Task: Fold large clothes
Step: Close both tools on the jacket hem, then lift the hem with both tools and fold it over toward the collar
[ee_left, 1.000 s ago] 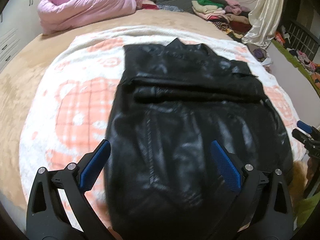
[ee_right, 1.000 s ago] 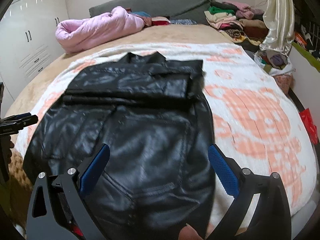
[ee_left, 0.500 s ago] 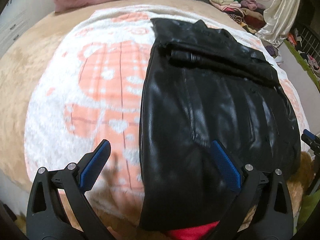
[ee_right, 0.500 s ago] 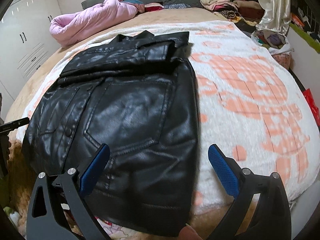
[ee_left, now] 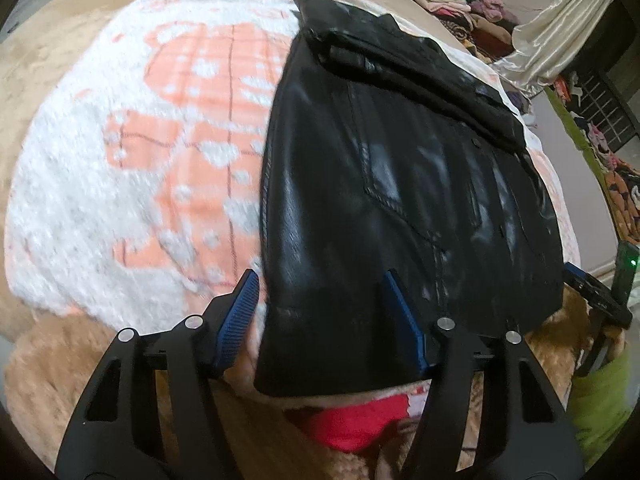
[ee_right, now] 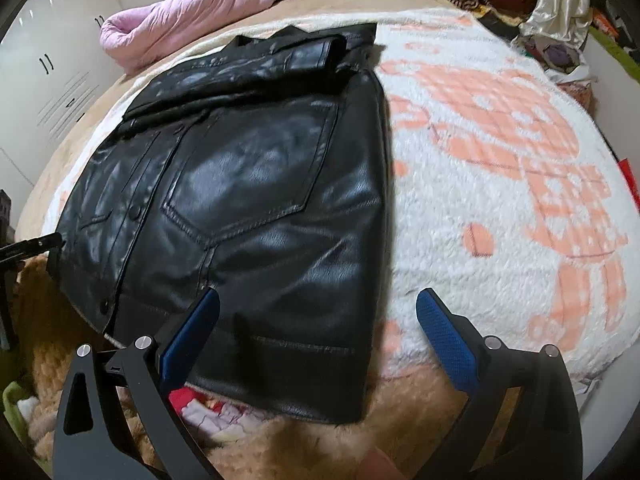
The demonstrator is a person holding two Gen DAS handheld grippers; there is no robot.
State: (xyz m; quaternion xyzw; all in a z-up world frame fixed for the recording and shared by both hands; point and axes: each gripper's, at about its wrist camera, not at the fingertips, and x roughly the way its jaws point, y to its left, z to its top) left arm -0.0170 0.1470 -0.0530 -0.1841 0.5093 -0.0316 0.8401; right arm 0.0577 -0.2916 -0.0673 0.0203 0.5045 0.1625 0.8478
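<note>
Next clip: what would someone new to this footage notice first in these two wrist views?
The glossy black leather jacket dominates, lying flat with its sleeves folded across the top, on a fluffy white blanket with orange checks that covers the bed. Both blue-padded tools sit at its near hem: the left tool, whose jaws have just been closing, straddles one bottom corner, the right tool the other, jaws wide. A pink quilted bundle lies at the bed's far end.

One black leather jacket (ee_left: 400, 184), one white-and-orange blanket (ee_left: 132, 184), one pink quilted bundle (ee_right: 180, 24), two grippers: left gripper (ee_left: 320, 316), right gripper (ee_right: 320, 336).
</note>
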